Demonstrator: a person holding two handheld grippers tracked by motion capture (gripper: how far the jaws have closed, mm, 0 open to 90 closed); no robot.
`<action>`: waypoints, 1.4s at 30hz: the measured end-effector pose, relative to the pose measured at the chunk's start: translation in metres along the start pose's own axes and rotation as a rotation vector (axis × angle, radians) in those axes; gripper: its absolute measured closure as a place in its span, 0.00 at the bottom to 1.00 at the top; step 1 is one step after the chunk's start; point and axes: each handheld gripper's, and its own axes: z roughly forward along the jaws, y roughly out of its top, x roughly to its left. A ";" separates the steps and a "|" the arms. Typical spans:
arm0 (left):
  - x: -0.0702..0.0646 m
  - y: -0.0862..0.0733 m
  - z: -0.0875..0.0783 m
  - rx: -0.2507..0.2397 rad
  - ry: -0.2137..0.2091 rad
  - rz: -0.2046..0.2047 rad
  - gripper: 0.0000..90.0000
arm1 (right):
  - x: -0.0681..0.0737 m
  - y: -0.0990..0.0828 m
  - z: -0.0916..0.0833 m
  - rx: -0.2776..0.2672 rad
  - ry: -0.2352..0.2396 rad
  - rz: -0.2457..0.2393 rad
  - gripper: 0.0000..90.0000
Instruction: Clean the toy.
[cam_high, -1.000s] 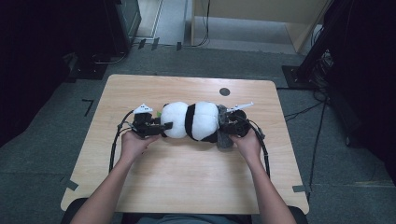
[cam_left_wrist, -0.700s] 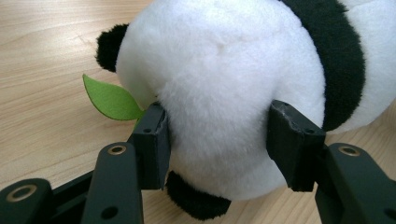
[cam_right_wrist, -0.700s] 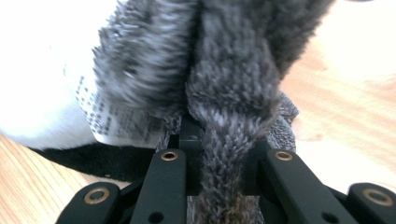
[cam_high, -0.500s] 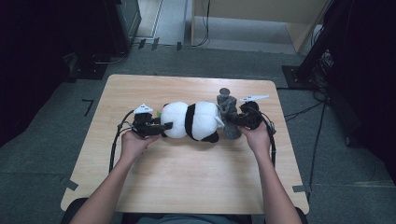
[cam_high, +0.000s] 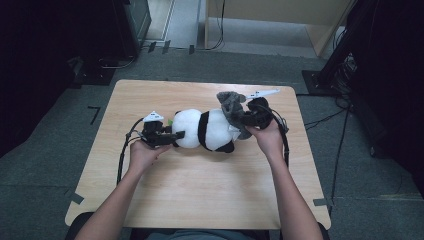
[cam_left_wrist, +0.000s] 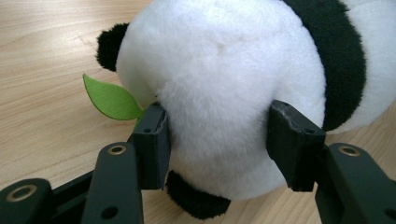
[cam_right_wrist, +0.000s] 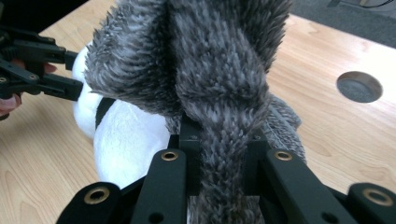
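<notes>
High view: the panda plush (cam_high: 207, 131) lay mid-frame. Left gripper view: the left gripper (cam_left_wrist: 217, 140) squeezed its white end. Right gripper view: the right gripper (cam_right_wrist: 219, 161) pinched grey fur (cam_right_wrist: 205, 70) at centre; that fur might slip free under strain.

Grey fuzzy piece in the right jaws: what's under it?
Beneath the grey fuzzy piece lies the panda plush on the table. The fur hides where it joins the plush.

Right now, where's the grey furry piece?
In the high view the grey furry piece is at the panda plush's right end, pinched in the right claw, lifted off the table.
</notes>
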 end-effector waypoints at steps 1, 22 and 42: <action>0.000 0.000 0.000 0.000 0.000 -0.001 0.49 | 0.000 0.000 0.002 0.007 -0.001 0.002 0.86; 0.000 0.000 0.001 -0.014 -0.010 -0.008 0.50 | -0.014 -0.034 0.015 0.020 -0.023 0.066 0.86; 0.001 -0.001 0.001 -0.011 -0.012 -0.010 0.52 | -0.021 -0.059 0.036 0.138 -0.037 0.088 0.86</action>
